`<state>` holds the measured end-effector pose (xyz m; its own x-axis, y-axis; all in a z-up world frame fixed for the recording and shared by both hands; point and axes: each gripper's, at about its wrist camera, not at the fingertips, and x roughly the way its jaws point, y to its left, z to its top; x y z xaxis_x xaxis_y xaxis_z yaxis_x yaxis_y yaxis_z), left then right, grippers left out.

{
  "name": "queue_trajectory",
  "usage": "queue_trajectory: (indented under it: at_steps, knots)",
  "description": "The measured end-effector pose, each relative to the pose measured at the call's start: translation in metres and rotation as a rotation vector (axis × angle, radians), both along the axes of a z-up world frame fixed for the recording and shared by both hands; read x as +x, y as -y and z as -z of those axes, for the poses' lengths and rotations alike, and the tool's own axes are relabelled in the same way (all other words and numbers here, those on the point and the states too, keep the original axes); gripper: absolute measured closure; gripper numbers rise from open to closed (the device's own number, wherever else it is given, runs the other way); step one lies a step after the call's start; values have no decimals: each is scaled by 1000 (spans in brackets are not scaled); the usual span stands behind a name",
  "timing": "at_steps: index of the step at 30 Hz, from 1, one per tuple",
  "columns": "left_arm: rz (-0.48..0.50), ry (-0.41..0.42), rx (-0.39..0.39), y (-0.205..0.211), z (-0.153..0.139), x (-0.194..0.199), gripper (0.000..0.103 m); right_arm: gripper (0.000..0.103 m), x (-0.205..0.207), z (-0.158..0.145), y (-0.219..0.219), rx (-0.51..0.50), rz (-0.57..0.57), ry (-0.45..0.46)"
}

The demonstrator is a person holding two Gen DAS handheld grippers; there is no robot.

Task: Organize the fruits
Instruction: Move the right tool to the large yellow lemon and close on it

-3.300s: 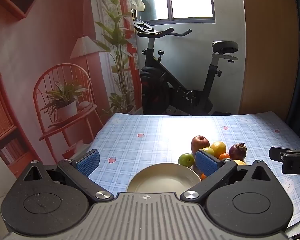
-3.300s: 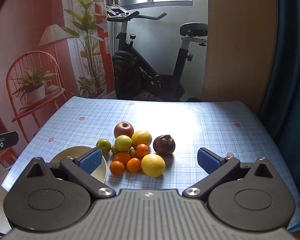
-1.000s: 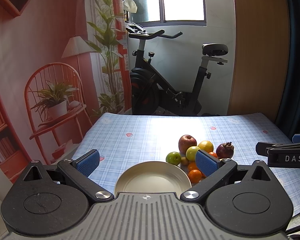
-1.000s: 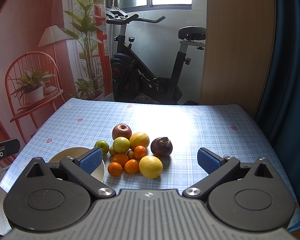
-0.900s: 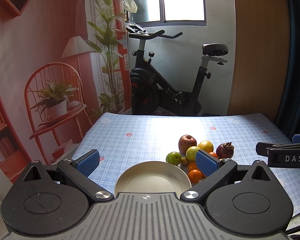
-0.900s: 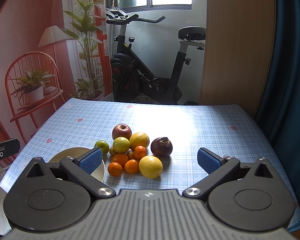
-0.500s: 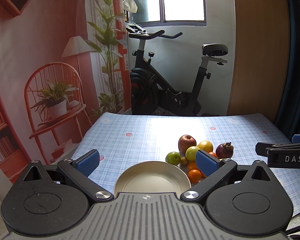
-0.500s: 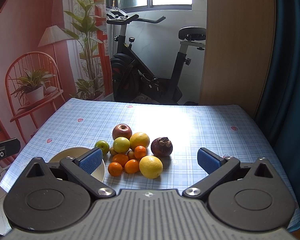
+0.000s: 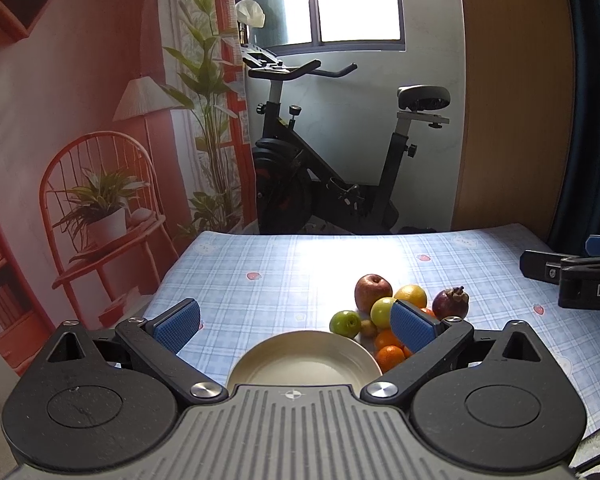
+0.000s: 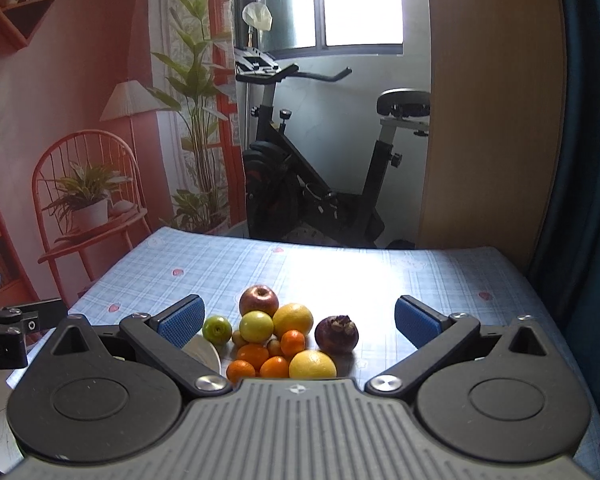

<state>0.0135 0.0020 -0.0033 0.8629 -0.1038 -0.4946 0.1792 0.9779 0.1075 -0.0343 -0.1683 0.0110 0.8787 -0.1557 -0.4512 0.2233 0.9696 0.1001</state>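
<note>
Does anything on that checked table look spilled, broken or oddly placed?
Nothing looks spilled or damaged. The one oddity: the round cream plate holds nothing, while the fruit pile sits bunched on the blue checked tablecloth beside it.

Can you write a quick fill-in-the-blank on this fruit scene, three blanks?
1. The plate holds ____ fruit.
2. The fruit farthest from the cameras is the red ____.
3. Both the left tool and the right tool are ____, holding nothing.

Missing words: no; apple; open
</note>
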Motion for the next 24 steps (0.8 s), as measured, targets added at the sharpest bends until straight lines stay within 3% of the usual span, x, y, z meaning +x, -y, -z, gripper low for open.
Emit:
queue_trajectory:
  at_steps: [4,10,18,21,24]
  knots:
    - [-14,40,-32,0,7,17,5,0,11,10,18,-25,31,74]
    - [30,6,-63,11,30,53,5,0,31,42,40,-44,31,109]
    - [81,-78,-151,28,67,81,7,0,55,91,55,-80,-30,-42]
    - [96,-117,-121,39,80,93,19,0,58,108,66,2,-70,-84]
    - [119,-160,-98,46,92,102,20,0,60,117,78,67,-86,-86]
